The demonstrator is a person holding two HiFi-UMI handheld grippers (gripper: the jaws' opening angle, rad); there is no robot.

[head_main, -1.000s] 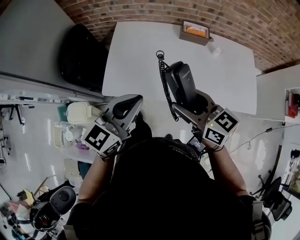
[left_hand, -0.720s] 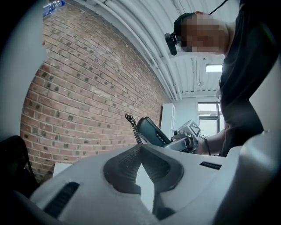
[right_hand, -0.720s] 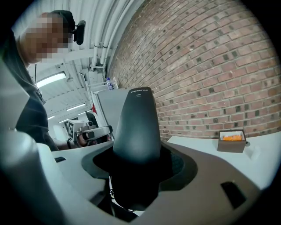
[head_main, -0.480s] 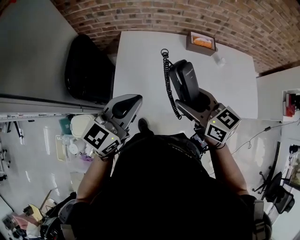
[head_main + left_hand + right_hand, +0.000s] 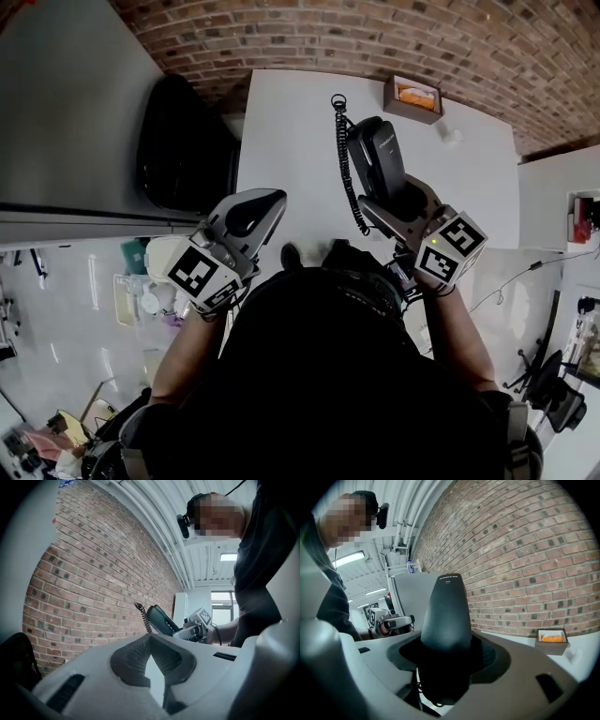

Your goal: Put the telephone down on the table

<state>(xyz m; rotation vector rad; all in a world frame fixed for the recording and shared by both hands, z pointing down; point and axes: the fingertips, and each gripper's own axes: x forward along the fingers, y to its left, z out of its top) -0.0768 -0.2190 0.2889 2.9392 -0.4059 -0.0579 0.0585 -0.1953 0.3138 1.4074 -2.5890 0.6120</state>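
- Pinching the telephone (image 5: 377, 164) by one end with the right gripper (image 5: 401, 202), pads closed on both flanks of the black handset. Rest of the shell jutting out past the jaws, above the near half of the white table (image 5: 291, 122), seemingly clear of its top.
- Left gripper (image 5: 248, 214): pressed together at the tips, nothing between, hovering just short of the table's near edge.
- Probably light and rigid: hard moulded plastic, smooth and a little slick, so liable to pivot in an end grip. Judged sturdy enough for a gentle set-down, not for a drop.
- Better balanced if taken nearer the middle. With this end grip, best lowered flat, long side to the table.
- Coiled cord (image 5: 344, 159) running alongside the handset, toward the table's left edge. Springy and floppy, likely to tug, swing or reach the table first.
- Cannot make out where the cord joins the handset: lost behind the gripper.
- No base unit visible on the table. Only a small open box (image 5: 413, 97) with something orange at the far edge, and a white item (image 5: 454, 137) just beside it, too small to name.
- Gripped end buried in the jaws in the right gripper view. Height above the table hard to gauge from overhead.
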